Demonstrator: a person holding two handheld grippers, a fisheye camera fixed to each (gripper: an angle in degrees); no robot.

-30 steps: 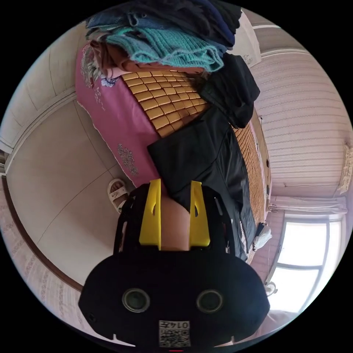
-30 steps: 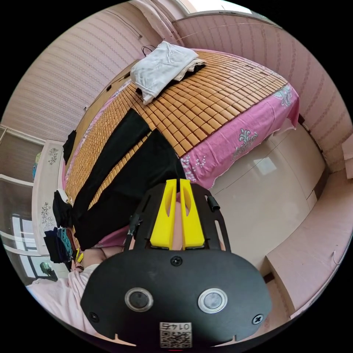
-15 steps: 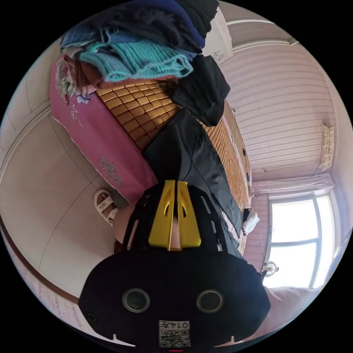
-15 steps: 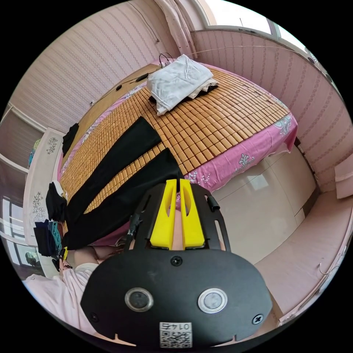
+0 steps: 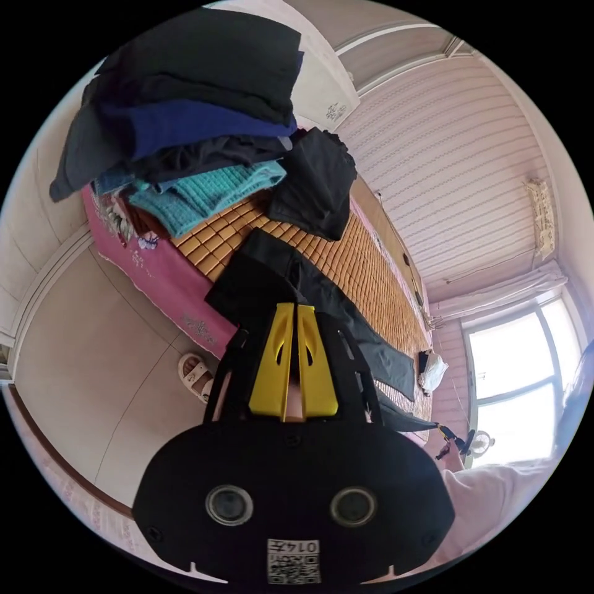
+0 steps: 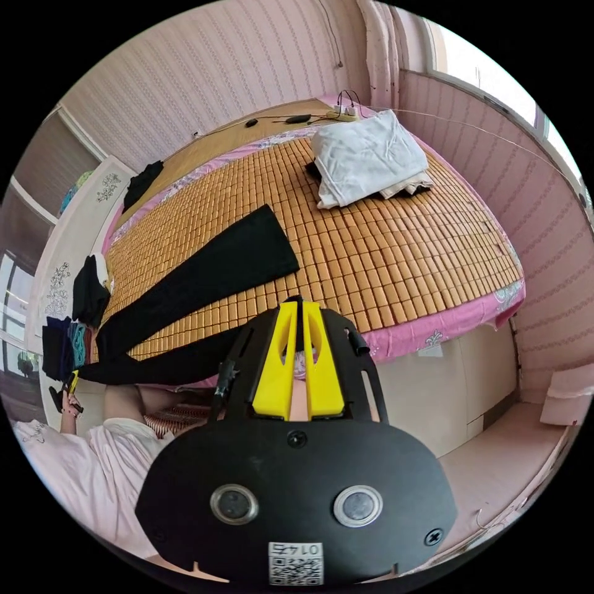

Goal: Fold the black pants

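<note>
Since a second ago, left claw (image 5: 296, 307) has closed, pinching black pants (image 5: 346, 309); right claw (image 6: 299, 304) clamps their hem.

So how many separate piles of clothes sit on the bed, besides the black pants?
3: a white folded pile at the window end, a tall stack at the opposite end, and a dark heap beside that stack. More may be hidden.
</note>
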